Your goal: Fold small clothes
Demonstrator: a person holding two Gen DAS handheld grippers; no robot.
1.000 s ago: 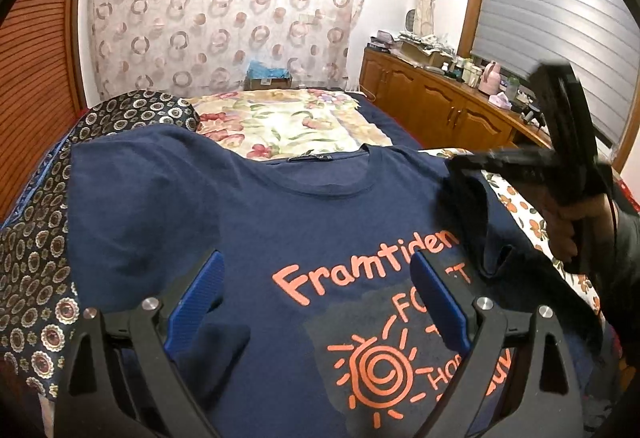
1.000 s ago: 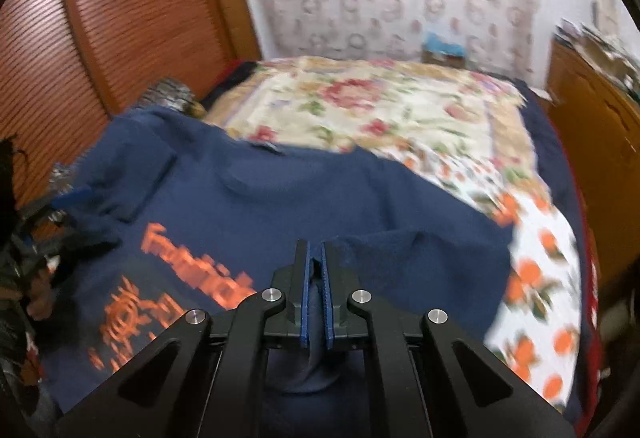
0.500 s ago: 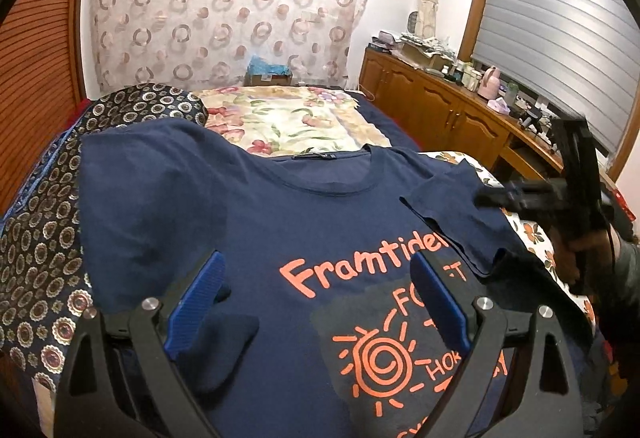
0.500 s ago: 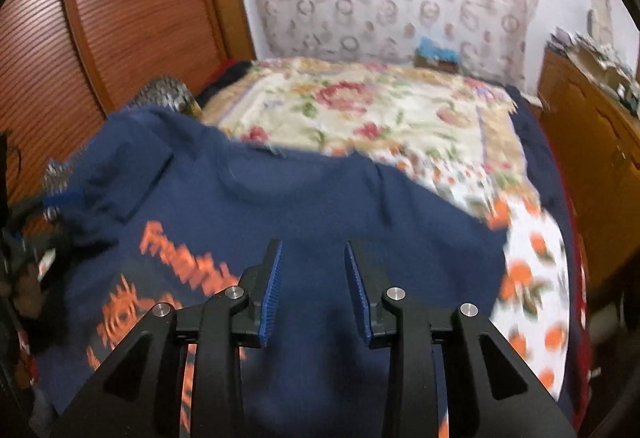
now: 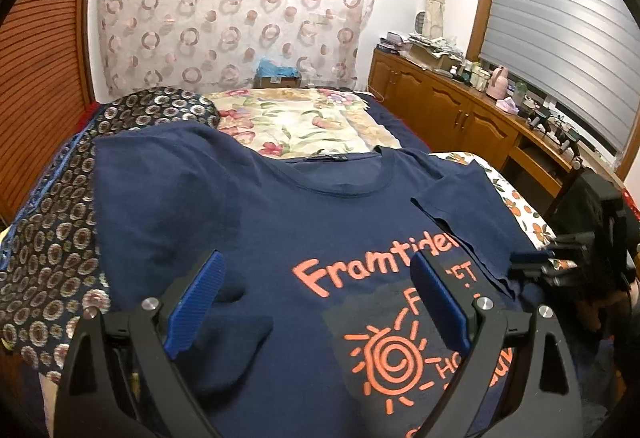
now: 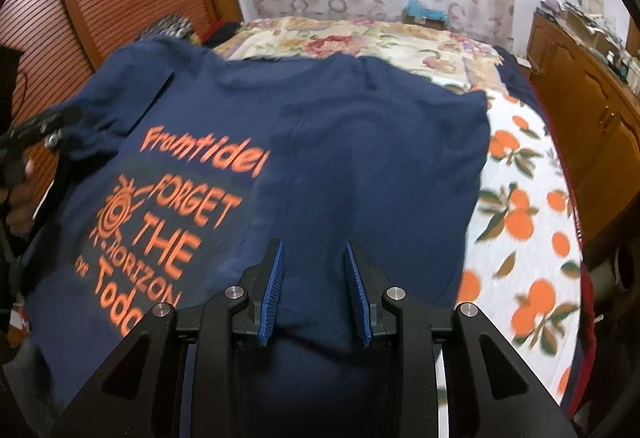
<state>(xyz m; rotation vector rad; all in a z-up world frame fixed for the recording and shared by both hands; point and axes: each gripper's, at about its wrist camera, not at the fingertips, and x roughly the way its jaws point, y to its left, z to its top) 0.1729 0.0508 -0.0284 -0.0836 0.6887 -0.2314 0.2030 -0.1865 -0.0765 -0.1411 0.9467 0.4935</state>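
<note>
1. Since a second ago: right gripper [image 6: 314, 288] letting go of the right sleeve [image 5: 460, 205], now lying folded inward over the shirt's chest and covering the end of the orange lettering; fingers [image 6: 274, 290] having just been opening from a tight pinch, now parted with no cloth pressed between them, only fabric showing behind the gap.
2. Navy T-shirt [image 5: 320, 238] lying face up across the bed [image 5: 304, 121], collar toward the far curtain, hem toward the cameras, left sleeve [image 5: 160, 173] spread out flat over the patterned cover [image 5: 52, 222].
3. Left gripper [image 5: 316, 304] hovering low over the shirt's lower left part, fingers [image 5: 196, 302] spread wide, pinching nothing; probably waiting there so as to be close to the unfolded left side.
4. Right gripper showing in the left view at the far right edge of the shirt, beside the folded sleeve's lower corner, apparently drawing clear so as not to drag the fold open.
5. Judging progress: early, one sleeve turned in, left sleeve and body folds not yet done.
6. Next, likely: taking the left sleeve by its edge and laying it across to match, keeping the pull gentle, since thin jersey is prone to wrinkling and sliding on the bedding.
</note>
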